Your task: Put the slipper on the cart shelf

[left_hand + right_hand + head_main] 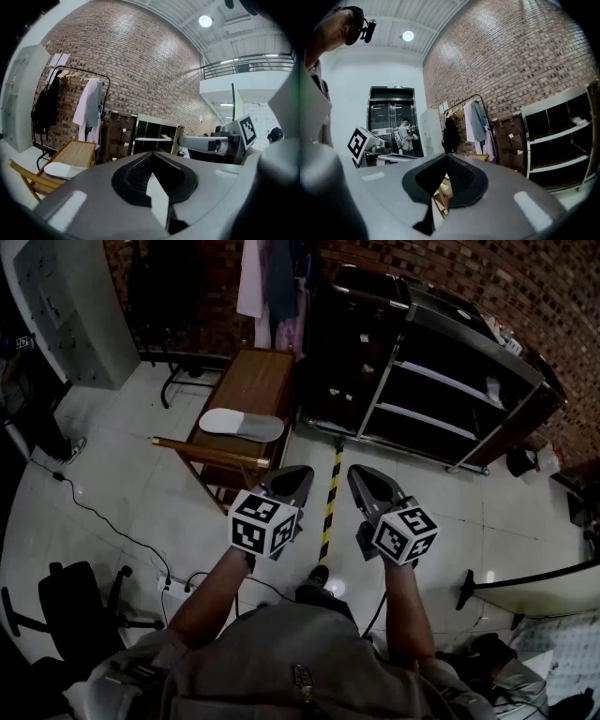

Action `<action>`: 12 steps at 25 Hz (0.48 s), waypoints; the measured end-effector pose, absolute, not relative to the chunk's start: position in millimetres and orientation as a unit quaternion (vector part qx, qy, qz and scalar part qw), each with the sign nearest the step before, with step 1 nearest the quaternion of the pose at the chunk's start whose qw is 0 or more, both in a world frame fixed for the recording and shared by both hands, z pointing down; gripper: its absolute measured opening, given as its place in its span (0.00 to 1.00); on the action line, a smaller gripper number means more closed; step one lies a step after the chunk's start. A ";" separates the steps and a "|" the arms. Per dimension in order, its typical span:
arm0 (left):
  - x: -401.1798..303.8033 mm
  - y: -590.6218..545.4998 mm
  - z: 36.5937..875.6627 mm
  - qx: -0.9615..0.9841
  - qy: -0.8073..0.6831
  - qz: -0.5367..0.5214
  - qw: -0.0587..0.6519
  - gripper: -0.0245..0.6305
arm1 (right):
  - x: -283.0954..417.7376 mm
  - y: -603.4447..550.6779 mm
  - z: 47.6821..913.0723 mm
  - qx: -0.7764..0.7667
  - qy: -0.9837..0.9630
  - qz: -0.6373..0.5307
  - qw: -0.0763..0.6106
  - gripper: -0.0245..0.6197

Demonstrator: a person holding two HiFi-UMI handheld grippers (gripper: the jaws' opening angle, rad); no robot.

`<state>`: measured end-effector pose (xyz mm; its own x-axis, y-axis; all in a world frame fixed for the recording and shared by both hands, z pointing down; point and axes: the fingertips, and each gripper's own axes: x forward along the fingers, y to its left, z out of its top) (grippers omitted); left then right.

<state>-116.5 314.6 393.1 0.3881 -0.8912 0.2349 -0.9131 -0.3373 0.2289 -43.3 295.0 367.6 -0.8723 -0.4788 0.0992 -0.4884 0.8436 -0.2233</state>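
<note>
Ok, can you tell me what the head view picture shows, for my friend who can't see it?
A flat white slipper lies on a brown wooden table, not yet picked up. Nearer the camera, a person holds a grey left gripper and right gripper, both shut and empty; a dark metal shelf cart stands to the right.

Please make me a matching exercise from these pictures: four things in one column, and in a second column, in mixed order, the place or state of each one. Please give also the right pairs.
Things:
1. slipper
2. cart
3. striped tape
4. left claw

Places or states:
A. shut, with nothing in it
B. lying on the wooden table
C. standing by the brick wall
D. stuck on the floor

Right pairs: 1-B, 2-C, 3-D, 4-A.
</note>
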 end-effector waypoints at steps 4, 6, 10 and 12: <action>-108.9 281.3 395.8 0.816 -0.553 0.036 0.163 0.05 | -34.3 262.3 369.6 0.251 -0.960 0.123 0.017 0.04; -104.1 264.0 397.0 0.817 -0.553 0.035 0.163 0.05 | -30.0 246.8 371.2 0.250 -0.960 0.124 0.016 0.04; -90.9 228.2 399.2 0.812 -0.559 0.034 0.165 0.05 | -22.5 217.2 372.9 0.242 -0.963 0.119 0.018 0.04; -80.5 212.7 400.4 0.810 -0.561 0.036 0.169 0.05 | -14.0 205.0 371.9 0.238 -0.964 0.117 0.021 0.04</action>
